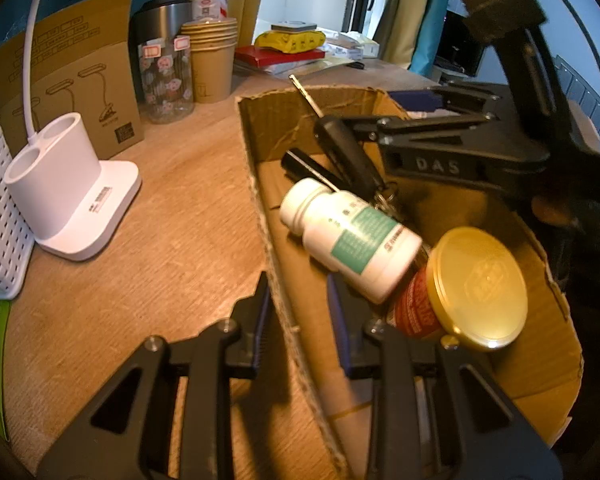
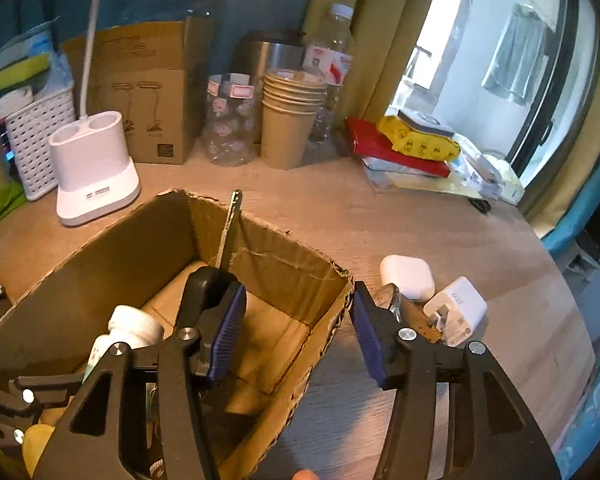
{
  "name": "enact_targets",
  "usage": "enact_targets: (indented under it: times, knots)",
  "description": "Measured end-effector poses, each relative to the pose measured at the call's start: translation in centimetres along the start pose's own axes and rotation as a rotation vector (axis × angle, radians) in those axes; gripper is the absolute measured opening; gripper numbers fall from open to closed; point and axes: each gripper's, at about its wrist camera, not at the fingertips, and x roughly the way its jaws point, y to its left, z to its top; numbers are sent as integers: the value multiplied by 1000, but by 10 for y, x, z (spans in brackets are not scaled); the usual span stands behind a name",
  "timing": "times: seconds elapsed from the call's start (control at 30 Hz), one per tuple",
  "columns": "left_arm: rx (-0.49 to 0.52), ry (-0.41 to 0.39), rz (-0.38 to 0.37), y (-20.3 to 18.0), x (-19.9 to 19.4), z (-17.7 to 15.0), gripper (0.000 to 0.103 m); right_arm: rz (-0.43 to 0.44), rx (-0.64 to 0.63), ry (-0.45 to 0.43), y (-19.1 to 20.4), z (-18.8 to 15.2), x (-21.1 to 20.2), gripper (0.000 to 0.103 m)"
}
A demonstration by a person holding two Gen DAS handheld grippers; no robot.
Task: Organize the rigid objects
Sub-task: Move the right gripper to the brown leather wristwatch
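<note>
The left gripper (image 1: 300, 320) is clenching the near wall of the open brown cardboard box (image 1: 260, 200), steadying it. The right gripper (image 2: 298, 320) is standing released over the box's corner, its black flip car key (image 2: 210, 284) resting inside against one pad, beside the white pill bottle (image 1: 348, 232) and gold-lidded jar (image 1: 476, 288). Judging by this, the drop is finishing; next, the white earbud case (image 2: 407, 276) on the table needs collecting.

pill bottle (image 1: 350, 236) and key fob (image 1: 346, 156) in cardboard box (image 1: 260, 128), charger (image 2: 456, 310) right of it
</note>
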Motion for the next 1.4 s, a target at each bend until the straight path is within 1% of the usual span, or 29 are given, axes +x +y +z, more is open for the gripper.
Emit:
enact_targets:
  times: [0.03,0.07,0.1,0.17,0.27,0.5,0.63,0.83,1.0,1.13,1.23,1.4]
  knots:
    - [0,0,0,0,0,0,29,6,2,-1,0,0,-1,57]
    - [0,0,0,0,0,0,29,32,24,-7,-5,-1,-2,59]
    - [0,0,0,1,0,0,29,50,45,-12,-8,-1,-3,64]
    - [-1,0,0,1,0,0,29,73,91,-37,-17,-2,-9,69]
    - [-1,0,-1,0,0,0,29,80,123,-64,-25,-2,-20,69]
    - [-1,1,-1,1,0,0,29,41,186,-112,-51,-4,-39,69]
    - [-1,1,-1,0,0,0,29,22,221,-121,-66,-8,-42,69]
    - [-1,1,-1,1,0,0,29,-6,276,-107,-88,-17,-35,69]
    - [-1,1,-1,1,0,0,29,-14,318,-75,-101,-26,-22,69]
    - [-1,1,-1,1,0,0,29,8,366,-48,-106,-33,-8,69]
    - [-1,1,-1,1,0,0,29,43,406,-23,-107,-38,1,69]
    - [-2,1,-1,1,0,0,29,57,423,1,-102,-42,9,69]
